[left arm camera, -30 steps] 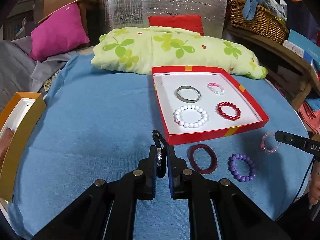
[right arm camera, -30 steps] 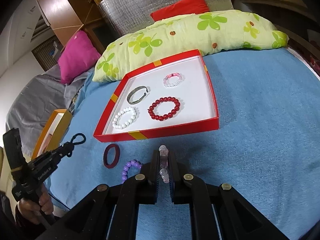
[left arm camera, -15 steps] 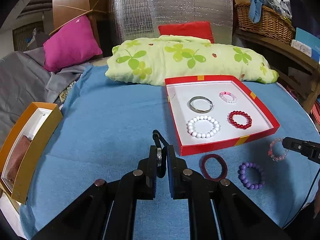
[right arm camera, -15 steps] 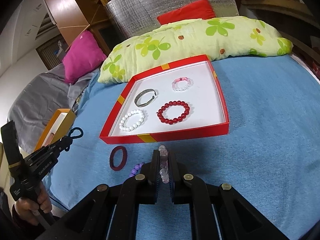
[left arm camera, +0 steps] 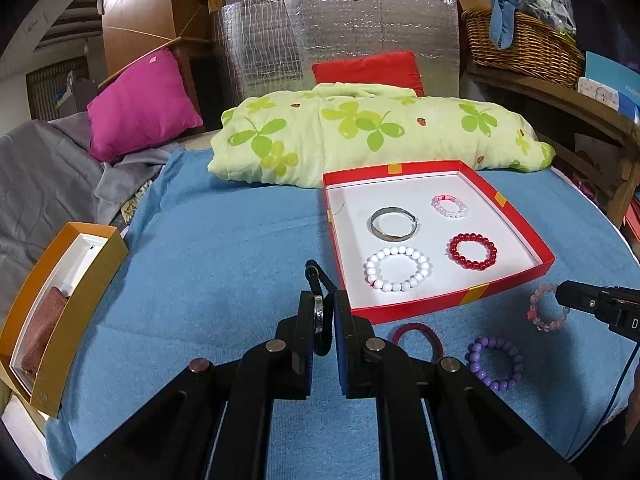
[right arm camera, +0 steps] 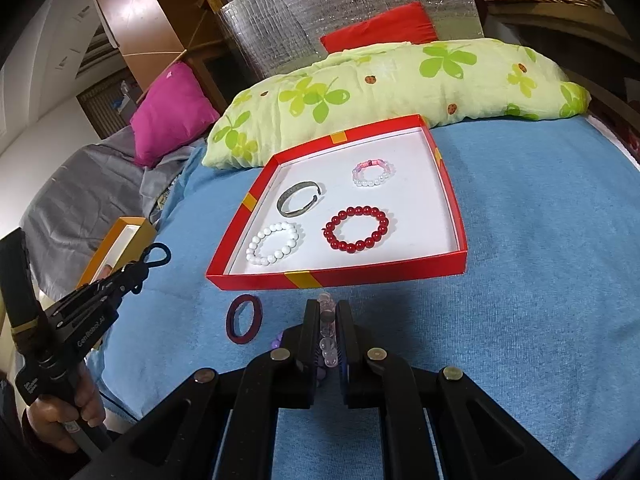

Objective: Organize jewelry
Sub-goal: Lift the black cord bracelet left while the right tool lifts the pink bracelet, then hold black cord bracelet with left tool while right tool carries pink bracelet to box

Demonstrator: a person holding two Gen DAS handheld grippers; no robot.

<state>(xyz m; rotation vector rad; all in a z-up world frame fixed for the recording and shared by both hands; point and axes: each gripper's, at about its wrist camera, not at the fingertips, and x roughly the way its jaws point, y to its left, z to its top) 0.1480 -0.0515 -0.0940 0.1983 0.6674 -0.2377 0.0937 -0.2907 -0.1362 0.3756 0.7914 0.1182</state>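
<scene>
A red tray (left arm camera: 416,307) (right arm camera: 340,276) on the blue cloth holds a silver bangle (left arm camera: 393,222), a white bead bracelet (left arm camera: 397,269), a red bead bracelet (left arm camera: 473,251) and a small pink-white one (left arm camera: 449,206). My left gripper (left arm camera: 323,312) is shut on a black strap with a metal piece (left arm camera: 319,308), held left of the tray's near corner. My right gripper (right arm camera: 329,320) is shut on a clear pink bead bracelet (right arm camera: 326,330) (left arm camera: 546,307) near the tray's front edge. A maroon ring (left arm camera: 418,338) (right arm camera: 244,319) and a purple bead bracelet (left arm camera: 495,362) lie on the cloth.
An orange box (left arm camera: 60,312) sits at the cloth's left edge. A green clover pillow (left arm camera: 380,136) lies behind the tray, with pink (left arm camera: 140,104) and red (left arm camera: 366,68) cushions, a silver foil panel and a wicker basket (left arm camera: 524,46) further back.
Both grippers have lifted and drawn back a little with their loads; the tray sits lower and nearer the middle of each view. Grips are unchanged.
</scene>
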